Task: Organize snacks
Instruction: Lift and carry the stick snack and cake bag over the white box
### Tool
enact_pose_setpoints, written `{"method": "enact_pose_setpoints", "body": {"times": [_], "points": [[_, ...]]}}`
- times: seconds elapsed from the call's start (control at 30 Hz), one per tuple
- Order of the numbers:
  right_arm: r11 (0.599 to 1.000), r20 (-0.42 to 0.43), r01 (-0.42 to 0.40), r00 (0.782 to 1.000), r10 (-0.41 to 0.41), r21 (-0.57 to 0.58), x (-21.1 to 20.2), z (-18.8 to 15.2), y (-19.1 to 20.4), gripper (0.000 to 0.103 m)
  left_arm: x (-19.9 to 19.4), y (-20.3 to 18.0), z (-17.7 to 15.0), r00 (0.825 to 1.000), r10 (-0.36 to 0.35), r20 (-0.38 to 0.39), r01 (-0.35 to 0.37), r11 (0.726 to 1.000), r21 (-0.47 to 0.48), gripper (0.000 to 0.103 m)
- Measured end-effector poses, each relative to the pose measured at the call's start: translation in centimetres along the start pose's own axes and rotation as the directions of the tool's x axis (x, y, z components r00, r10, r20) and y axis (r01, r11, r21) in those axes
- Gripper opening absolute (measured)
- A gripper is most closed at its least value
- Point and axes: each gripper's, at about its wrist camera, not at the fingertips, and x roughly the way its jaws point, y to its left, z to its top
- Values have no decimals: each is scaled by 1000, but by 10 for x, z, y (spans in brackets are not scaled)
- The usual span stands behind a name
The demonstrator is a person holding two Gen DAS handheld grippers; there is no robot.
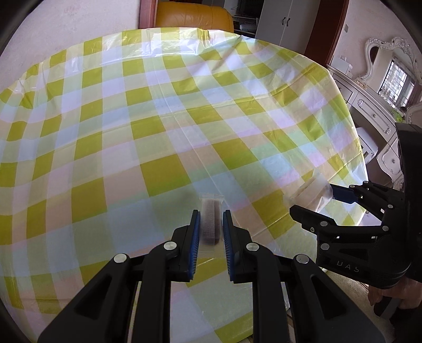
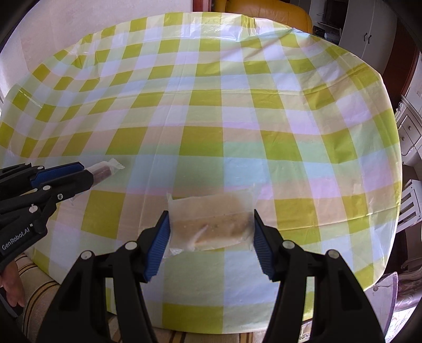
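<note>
My left gripper [image 1: 210,214] is shut on a thin brown wafer snack [image 1: 210,224] in a clear wrapper, held on edge above the checked tablecloth [image 1: 158,105]. The right wrist view shows that gripper [image 2: 88,171] at the left, with the brown wafer snack [image 2: 106,171] sticking out past its tips. My right gripper [image 2: 211,215] grips a pale beige snack packet [image 2: 211,211] crosswise, a blue pad pressing on each end of the wrapper. Seen from the left wrist, the right gripper [image 1: 312,199] hangs at the right with the blurred pale packet [image 1: 315,190] between its fingers.
The round table under the yellow-green tablecloth [image 2: 211,105] fills both views. A yellow leather chair [image 1: 192,15] stands behind the far edge. A white dresser [image 1: 369,105] and mirror are at the right, and a white chair [image 2: 411,205] stands beside the table.
</note>
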Motion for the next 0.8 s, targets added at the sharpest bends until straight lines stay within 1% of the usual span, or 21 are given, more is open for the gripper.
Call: {"method": "enact_pose_setpoints", "body": {"times": [0.23, 0.47, 0.57, 0.7, 0.73, 0.8], "points": [[996, -3, 52, 999, -52, 66, -25, -31, -41, 59, 1, -57, -3, 996, -88, -24, 89, 993, 73, 17], [982, -9, 115, 993, -115, 148, -51, -64, -91, 59, 4, -124, -8, 980, -187, -65, 195, 969, 153, 17], [972, -18, 148, 989, -147, 181, -60, -78, -114, 59, 7, -152, -11, 969, -227, -97, 241, 955, 175, 17], [954, -36, 191, 981, -188, 229, -72, -101, -145, 59, 12, -189, -17, 949, -273, -156, 300, 933, 199, 17], [949, -42, 202, 979, -198, 241, -75, -107, -152, 59, 14, -198, -19, 943, -283, -174, 316, 926, 205, 17], [938, -57, 224, 975, -217, 264, -79, -119, -166, 59, 20, -214, -23, 923, -315, -219, 359, 912, 198, 17]]}}
